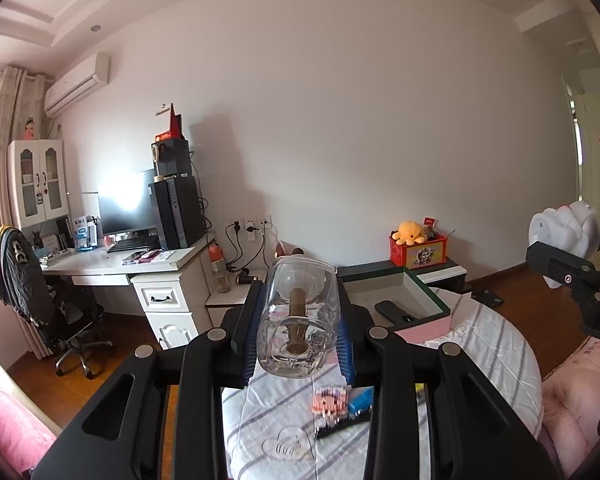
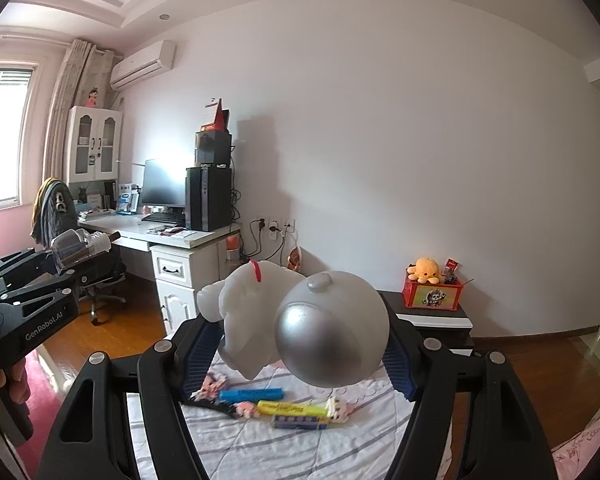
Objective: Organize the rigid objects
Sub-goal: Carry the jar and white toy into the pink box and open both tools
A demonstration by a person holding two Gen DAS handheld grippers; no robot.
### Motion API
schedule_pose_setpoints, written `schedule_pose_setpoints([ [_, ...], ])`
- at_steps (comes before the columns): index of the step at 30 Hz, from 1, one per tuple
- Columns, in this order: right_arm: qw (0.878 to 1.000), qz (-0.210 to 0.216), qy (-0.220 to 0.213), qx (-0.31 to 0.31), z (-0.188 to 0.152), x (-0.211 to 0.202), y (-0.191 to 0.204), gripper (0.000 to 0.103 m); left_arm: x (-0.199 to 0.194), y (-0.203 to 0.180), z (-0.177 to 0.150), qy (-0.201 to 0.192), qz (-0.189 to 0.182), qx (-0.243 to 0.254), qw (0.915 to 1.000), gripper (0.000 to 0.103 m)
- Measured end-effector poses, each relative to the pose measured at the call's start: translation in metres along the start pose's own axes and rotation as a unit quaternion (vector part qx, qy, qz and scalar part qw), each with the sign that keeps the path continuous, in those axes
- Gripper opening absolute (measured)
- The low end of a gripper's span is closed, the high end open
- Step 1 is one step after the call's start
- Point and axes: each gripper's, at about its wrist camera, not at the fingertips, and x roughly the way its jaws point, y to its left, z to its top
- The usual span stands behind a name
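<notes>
Glass bottle (image 1: 298, 320) sits pinched between my left hand-held gripper (image 1: 300, 320) pads, held above the bed (image 1: 500, 340); I judge smooth glass could slip and drop onto the blocks (image 1: 330, 400) below. Astronaut figure (image 2: 300, 320), in the right view, is clamped by my right hand-held gripper (image 2: 296, 340) around its helmet, above the bed; the round shell might roll out.
</notes>
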Motion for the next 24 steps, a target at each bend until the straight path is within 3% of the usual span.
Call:
schedule_pose_setpoints([
  [14, 0.999, -0.025, 0.035, 0.017, 0.004, 0.117, -0.063, 0.072, 0.154, -0.027, 0.025, 0.051, -0.013, 0.019, 0.9984, 0.032],
  [24, 0.994, -0.016, 0.101, 0.029, -0.024, 0.232, -0.089, 0.072, 0.276, -0.065, -0.012, 0.145, -0.055, 0.035, 0.9873, 0.032],
])
